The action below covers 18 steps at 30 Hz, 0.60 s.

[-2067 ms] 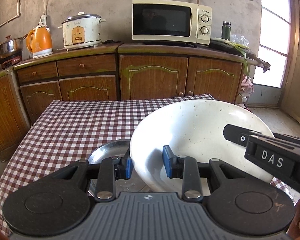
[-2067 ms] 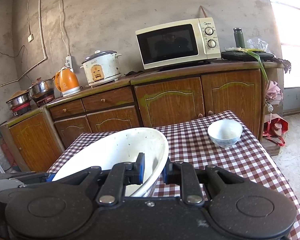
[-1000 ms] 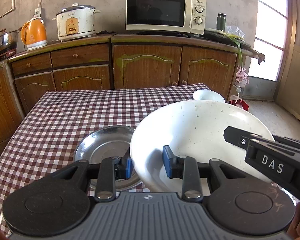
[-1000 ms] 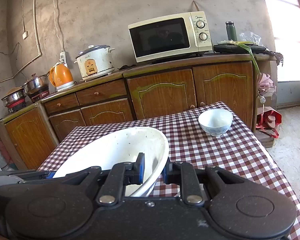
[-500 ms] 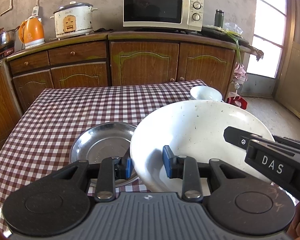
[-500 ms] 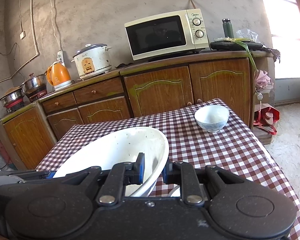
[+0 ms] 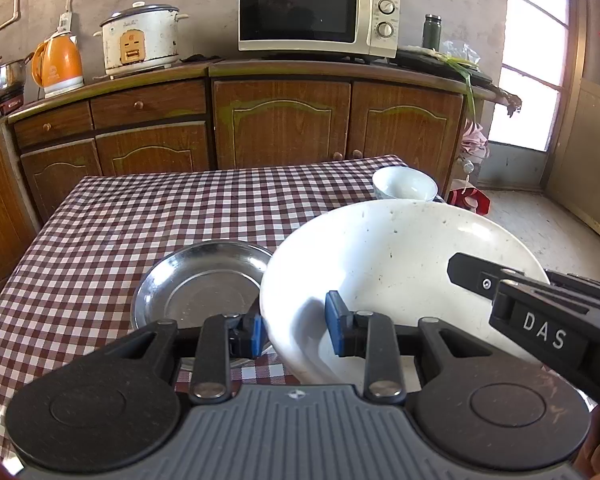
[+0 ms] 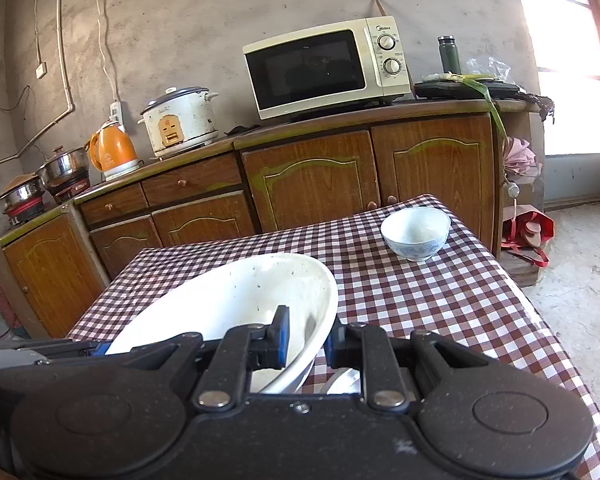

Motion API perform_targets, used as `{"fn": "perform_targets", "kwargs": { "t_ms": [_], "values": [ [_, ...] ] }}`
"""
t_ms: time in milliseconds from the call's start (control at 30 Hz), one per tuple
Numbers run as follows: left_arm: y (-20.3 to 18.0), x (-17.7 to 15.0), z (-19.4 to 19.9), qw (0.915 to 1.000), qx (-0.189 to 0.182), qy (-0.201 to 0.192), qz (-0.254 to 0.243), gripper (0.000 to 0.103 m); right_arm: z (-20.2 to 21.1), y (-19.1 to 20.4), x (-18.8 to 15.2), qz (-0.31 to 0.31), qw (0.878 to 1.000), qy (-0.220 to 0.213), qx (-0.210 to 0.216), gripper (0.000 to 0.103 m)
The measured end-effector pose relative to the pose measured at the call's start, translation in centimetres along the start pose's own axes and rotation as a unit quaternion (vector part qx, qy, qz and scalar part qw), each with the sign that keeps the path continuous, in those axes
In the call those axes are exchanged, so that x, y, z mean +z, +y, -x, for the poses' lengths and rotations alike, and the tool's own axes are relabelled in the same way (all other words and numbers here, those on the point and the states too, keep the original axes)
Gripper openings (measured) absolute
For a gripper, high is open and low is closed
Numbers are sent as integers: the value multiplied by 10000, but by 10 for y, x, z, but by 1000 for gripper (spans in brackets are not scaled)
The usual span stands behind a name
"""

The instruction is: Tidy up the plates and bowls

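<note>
The left gripper (image 7: 296, 330) and right gripper (image 8: 306, 334) each clamp the rim of the large white, dark-speckled bowl (image 7: 400, 264).

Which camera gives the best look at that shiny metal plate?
The left wrist view: the metal plate lies on the checked table, beside the big white bowl. The right wrist view shows only a hidden sliver at most.

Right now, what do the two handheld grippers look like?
The left gripper has a ribbed grey body, black round-ended arms with silver pivot pins, and blue pads. The right gripper is all black, speckled, with blue pads; from the left camera, white letters DAS show on its side.
</note>
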<state>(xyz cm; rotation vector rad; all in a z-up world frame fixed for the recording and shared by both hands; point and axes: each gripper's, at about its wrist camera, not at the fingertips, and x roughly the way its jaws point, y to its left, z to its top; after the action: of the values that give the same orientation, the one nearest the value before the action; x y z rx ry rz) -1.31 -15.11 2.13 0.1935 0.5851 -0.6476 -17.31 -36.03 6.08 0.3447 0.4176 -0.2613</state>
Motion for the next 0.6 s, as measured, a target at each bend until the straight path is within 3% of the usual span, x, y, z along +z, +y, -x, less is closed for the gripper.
{"fn": "perform_targets", "kwargs": {
  "t_ms": [600],
  "values": [
    [-9, -3, 0, 9998, -130, -3, -119, 31, 9, -10, -2, -38, 9999, -47, -141, 23]
  ]
}}
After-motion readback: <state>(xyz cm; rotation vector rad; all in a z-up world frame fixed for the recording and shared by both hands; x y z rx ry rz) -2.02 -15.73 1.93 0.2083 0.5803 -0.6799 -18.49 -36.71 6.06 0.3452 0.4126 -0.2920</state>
